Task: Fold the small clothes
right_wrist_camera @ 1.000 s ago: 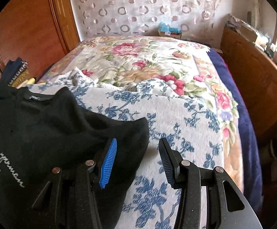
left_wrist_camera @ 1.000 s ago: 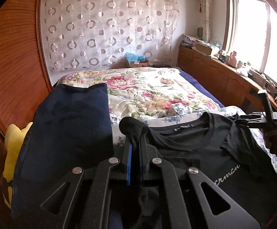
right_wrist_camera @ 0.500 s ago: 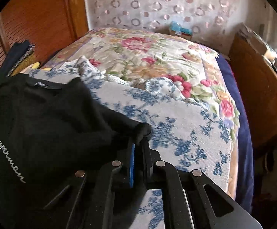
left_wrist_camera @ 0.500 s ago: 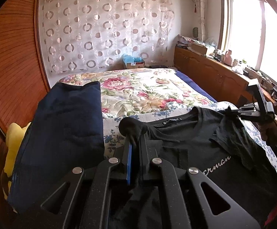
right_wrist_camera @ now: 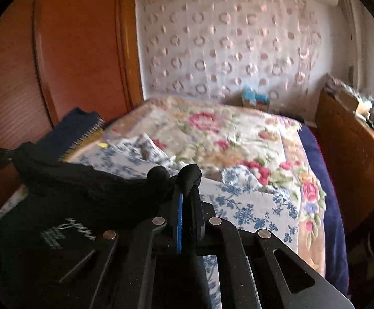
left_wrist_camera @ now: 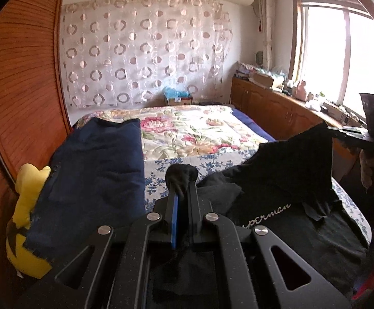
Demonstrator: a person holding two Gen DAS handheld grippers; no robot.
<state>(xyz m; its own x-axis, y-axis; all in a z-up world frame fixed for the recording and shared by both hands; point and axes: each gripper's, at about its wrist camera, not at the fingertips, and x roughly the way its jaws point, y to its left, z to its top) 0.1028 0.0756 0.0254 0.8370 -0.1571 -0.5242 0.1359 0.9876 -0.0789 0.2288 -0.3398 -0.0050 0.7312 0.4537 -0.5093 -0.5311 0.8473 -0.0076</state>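
A black T-shirt (left_wrist_camera: 284, 188) with white script on its chest hangs stretched between my two grippers above the bed. My left gripper (left_wrist_camera: 183, 180) is shut on a bunched edge of the shirt, low in the middle of the left wrist view. My right gripper (right_wrist_camera: 187, 177) is shut on the other side of the black T-shirt (right_wrist_camera: 66, 195), with a knob of black cloth poking out past its tips. In the left wrist view the right gripper (left_wrist_camera: 341, 128) shows at the far right, holding a raised corner of the shirt. The shirt's lower part lies on the blue-flowered sheet (right_wrist_camera: 251, 206).
A folded navy garment (left_wrist_camera: 94, 170) lies on the left of the bed beside a yellow plush toy (left_wrist_camera: 27, 221). A floral quilt (left_wrist_camera: 194, 131) covers the far half. A wooden wall panel (left_wrist_camera: 19, 97) runs along the left, and a wooden cabinet (left_wrist_camera: 277, 105) stands under the window.
My right gripper closed on the shirt's edge and lifted it off the sheet. Both grippers rose and moved back, so the shirt now hangs raised between them.
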